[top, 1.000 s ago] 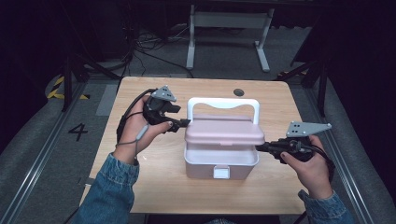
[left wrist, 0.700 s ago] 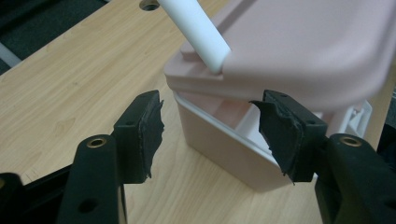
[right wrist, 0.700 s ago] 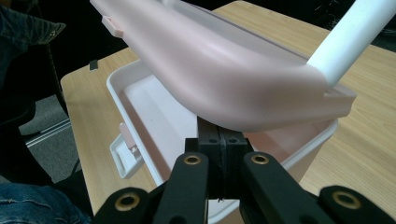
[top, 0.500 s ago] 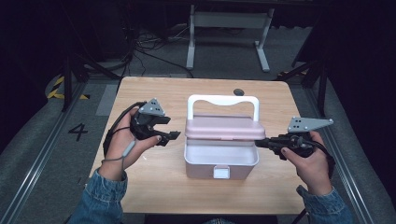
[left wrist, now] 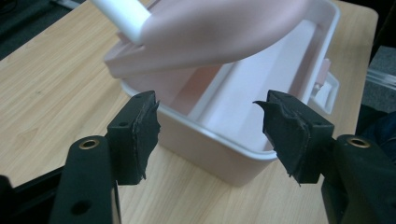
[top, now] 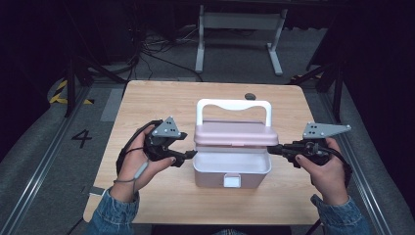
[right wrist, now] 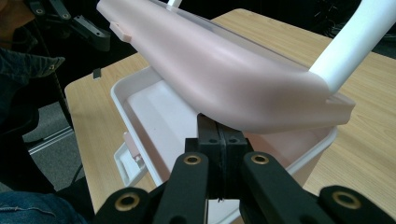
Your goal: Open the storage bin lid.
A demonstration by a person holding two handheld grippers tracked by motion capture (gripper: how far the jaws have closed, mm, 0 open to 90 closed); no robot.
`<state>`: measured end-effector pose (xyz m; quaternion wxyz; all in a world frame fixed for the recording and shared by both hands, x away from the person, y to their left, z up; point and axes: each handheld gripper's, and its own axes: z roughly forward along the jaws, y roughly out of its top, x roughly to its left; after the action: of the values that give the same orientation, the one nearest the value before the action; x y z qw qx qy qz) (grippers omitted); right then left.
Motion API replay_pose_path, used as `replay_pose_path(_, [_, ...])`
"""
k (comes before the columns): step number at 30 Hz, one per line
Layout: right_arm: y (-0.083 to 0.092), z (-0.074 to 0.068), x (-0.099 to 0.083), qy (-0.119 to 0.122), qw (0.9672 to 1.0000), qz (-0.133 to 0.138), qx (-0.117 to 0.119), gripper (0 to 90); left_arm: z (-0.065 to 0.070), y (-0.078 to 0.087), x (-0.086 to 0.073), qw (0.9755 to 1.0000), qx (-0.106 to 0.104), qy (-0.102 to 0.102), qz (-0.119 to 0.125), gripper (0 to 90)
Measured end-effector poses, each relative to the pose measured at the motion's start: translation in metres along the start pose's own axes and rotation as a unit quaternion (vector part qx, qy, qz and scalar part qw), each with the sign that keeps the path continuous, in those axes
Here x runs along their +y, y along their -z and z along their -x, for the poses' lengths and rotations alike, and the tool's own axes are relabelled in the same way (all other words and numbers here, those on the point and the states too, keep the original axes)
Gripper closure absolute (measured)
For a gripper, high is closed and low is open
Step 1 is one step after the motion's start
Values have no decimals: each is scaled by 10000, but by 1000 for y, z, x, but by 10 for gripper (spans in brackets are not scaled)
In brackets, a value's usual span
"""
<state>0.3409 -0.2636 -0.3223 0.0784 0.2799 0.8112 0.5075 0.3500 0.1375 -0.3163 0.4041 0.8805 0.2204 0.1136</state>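
The right gripper point(top: 274, 149) sits at the right of the high view, its jaws pressed flat together with nothing between them, tips tucked under the right end of the raised pink lid point(top: 231, 133). In the right gripper view the closed jaws point(right wrist: 223, 140) rise from the bottom centre, just beneath the lid's point(right wrist: 224, 79) underside and over the rim of the box point(right wrist: 154, 116).

The left gripper point(top: 192, 155) lies left of centre in the high view, held in the left hand point(top: 139, 164), its jaws spread wide and empty, close beside the box's left wall. In the left gripper view the spread jaws point(left wrist: 210, 128) frame the near corner of the box point(left wrist: 224, 154).

The open pink box point(top: 231, 171) stands in the middle of the wooden table point(top: 147, 105), lid tilted up, white handle point(top: 233, 106) upright above it, and a white latch point(top: 232, 181) at the front wall. The right hand point(top: 325, 171) grips from the lower right.
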Motion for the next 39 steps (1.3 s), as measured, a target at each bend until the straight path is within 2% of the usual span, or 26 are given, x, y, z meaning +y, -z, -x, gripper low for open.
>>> replay_pose_path(3, [0, 0, 0, -4, 10000, 7, 2, 900, 1, -3, 1, 10000, 49, 3, 72, 364])
replay_pose_path(5, [0, 0, 0, -1, 10000, 9, -1, 900, 2, -7, 3, 9995, 248, -24, 175, 360])
replay_pose_path(7, [0, 0, 0, -3, 10000, 10, -10, 900, 3, -8, 5, 9991, 356, -27, 245, 361])
replay_pose_path(10, [0, 0, 0, -1, 10000, 5, -3, 900, 5, -10, 7, 9983, 444, -50, 375, 361])
replay_pose_path(12, [0, 0, -1, -9, 10000, 0, -7, 900, 7, -10, 10, 9975, 528, -138, 440, 361])
replay_pose_path(15, [0, 0, -1, -13, 10000, -3, -11, 900, 9, -11, 12, 9975, 465, -132, 507, 360])
replay_pose_path(17, [0, 0, -1, -21, 10000, -19, -4, 900, 10, -13, 14, 9980, 465, -119, 405, 352])
replay_pose_path(19, [0, 0, -1, -24, 10000, -22, 12, 900, 9, -14, 15, 9980, 448, -156, 426, 330])
replay_pose_path(25, [0, 1, 0, -66, 10000, 4, 48, 900, 8, -17, 19, 9966, 528, -280, 559, 322])
replay_pose_path(29, [0, 3, 1, -73, 9999, 57, 40, 900, 8, -18, 21, 9960, 558, -262, 641, 326])
replay_pose_path(39, [0, 2, 3, -83, 9999, 86, 59, 900, 2, -26, 27, 9949, 643, -366, 685, 326])
